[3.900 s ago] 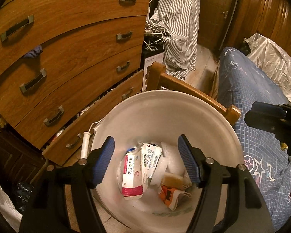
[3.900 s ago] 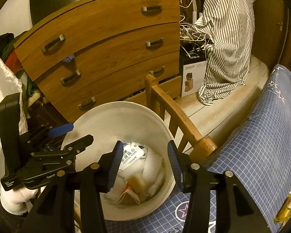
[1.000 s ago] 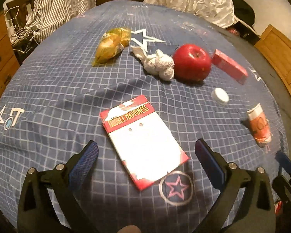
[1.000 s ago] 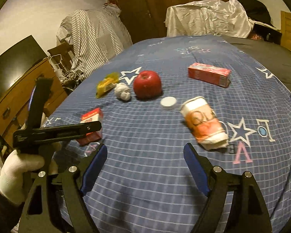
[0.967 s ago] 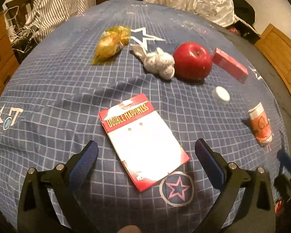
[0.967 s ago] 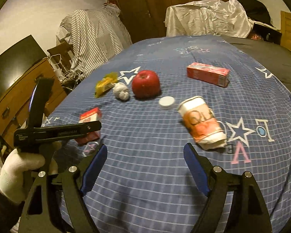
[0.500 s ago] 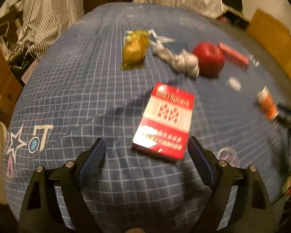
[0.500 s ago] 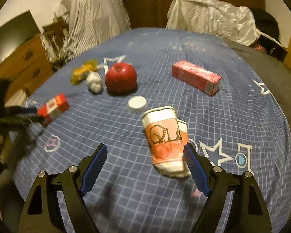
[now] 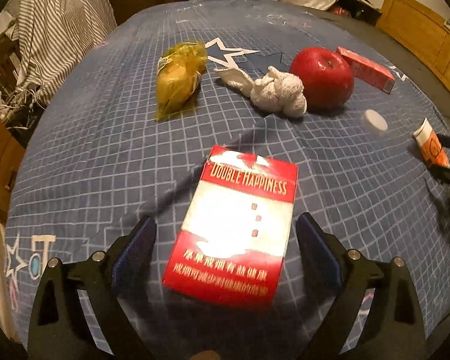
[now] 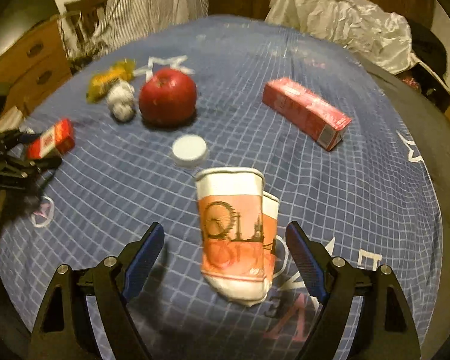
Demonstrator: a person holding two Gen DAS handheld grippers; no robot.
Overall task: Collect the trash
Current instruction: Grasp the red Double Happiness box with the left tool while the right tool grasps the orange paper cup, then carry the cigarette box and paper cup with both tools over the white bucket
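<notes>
- Landmark: the red apple (image 9: 322,78), near the middle of the blue grid bedcover (image 9: 99,150); I give every place from it.
- Left gripper (image 9: 225,249): jaws wide and opening, nothing pressed. The red cigarette pack (image 9: 237,228) lies flat between them, nearer me than the apple, clear of both pads.
- Right gripper (image 10: 225,255): jaws wide, empty. The crushed paper cups (image 10: 237,234), one nested in the other, lie on their side between them, nearer me than the apple.
- Handling, pack: I judge it light and fairly stiff, with slick faces; I would close across its two long edges near mid-length.
- Handling, cups: I judge them very light, soft, already flattened; a squeeze across the printed body should hold, since more crushing does no harm.
- Containers: the cups' mouths face the apple; what is inside I cannot tell. No bin shows in either view.
- Other items: a white cap (image 10: 189,150) between cups and apple; a wadded tissue (image 9: 277,93) touching the apple's left side; a yellow wrapper (image 9: 180,78) further left; a red carton (image 10: 306,114) well right of the apple.
</notes>
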